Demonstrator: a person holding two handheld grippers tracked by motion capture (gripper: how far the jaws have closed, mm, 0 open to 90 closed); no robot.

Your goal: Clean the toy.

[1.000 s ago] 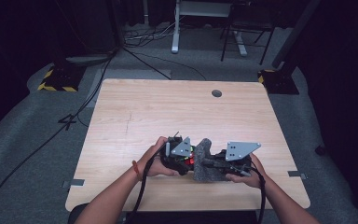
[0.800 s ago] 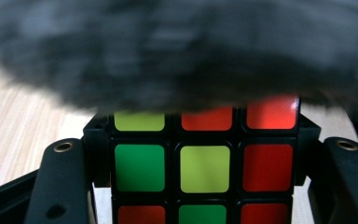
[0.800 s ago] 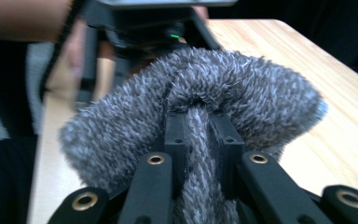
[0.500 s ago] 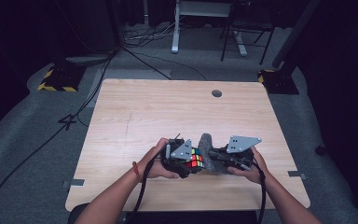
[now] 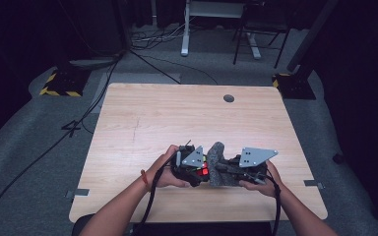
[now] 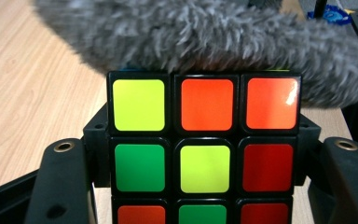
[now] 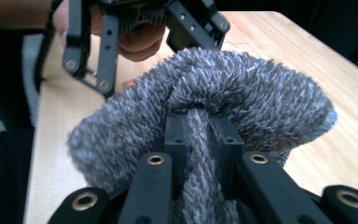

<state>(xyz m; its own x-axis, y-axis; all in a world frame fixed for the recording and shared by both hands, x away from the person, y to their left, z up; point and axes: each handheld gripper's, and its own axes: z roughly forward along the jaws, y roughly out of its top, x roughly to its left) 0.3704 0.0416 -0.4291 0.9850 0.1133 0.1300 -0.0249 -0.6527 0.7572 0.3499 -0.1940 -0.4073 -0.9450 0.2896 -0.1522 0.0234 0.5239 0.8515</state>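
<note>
- The puzzle cube [image 6: 204, 154] is the landmark: a hard, square-edged block of glossy plastic, with a black frame around smooth stickers in yellow, orange, green and red.
- The left claw [image 5: 193, 167] is clamped narrow on the cube; in the left gripper view its matte black jaws press flat against the cube's two sides.
- A grey cloth [image 7: 223, 98] lies against the top of the cube, touching it. It is soft and shaggy, with short fuzzy fibres, and bunches into a rounded, folded lump.
- The right claw [image 7: 199, 135] is pinched shut on a fold of that cloth just beside the cube; the pile bulges out around the jaws, and ribbed knit shows between them.
- In the high view the cube shows as a red and green spot [image 5: 201, 170] between the two claws, with the cloth [image 5: 217, 164] standing up right next to it.
- Cube and cloth are held over the near part of the counter [image 5: 142, 123], a pale wooden slab with fine straight grain and rounded corners.
- A small round grey cap [image 5: 229, 98] sits in the counter top, well beyond the cube near the far edge.
- Each claw carries a flat grey three-cornered plate, one just left of the cube and one further right.
</note>
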